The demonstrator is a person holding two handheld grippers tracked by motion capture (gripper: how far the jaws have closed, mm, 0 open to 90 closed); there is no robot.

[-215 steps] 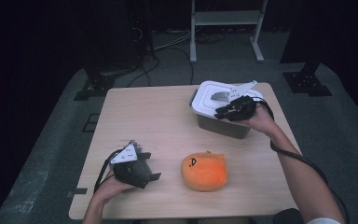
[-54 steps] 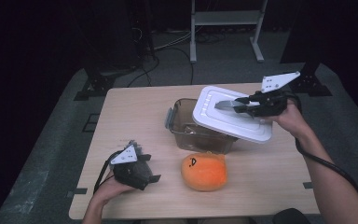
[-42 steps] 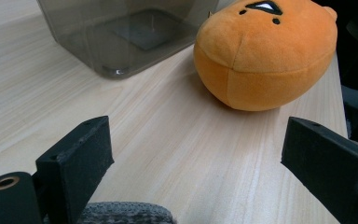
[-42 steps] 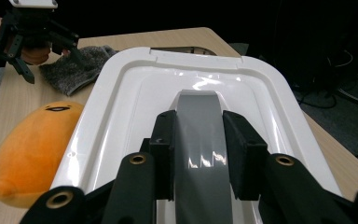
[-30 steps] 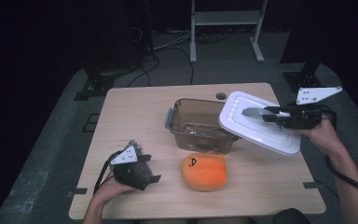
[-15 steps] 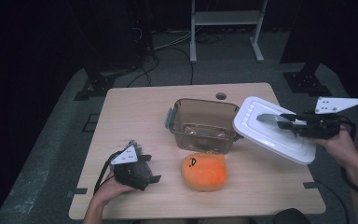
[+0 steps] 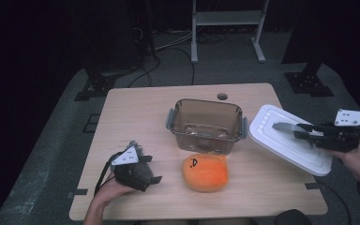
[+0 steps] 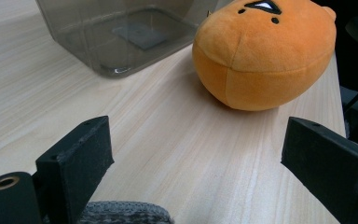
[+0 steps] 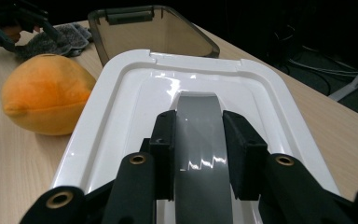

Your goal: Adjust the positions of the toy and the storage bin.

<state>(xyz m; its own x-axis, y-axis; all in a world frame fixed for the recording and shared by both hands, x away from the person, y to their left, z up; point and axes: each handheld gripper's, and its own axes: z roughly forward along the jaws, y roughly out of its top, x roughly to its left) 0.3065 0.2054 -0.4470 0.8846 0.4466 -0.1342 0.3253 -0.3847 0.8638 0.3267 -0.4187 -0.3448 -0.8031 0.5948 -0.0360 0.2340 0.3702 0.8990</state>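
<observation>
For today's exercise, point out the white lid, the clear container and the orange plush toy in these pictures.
white lid (image 7: 281,140): high view, on its flat top.
clear container (image 7: 206,108): high view, on its far rim.
orange plush toy (image 7: 205,173): high view, on the middle of its body.

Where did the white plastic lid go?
In the high view the white plastic lid is at the table's right edge, gripped by the right gripper, beside the clear plastic box.

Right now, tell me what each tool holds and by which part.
The right tool grips the white lid by its grey centre handle. The left tool is open, holding nothing.
</observation>
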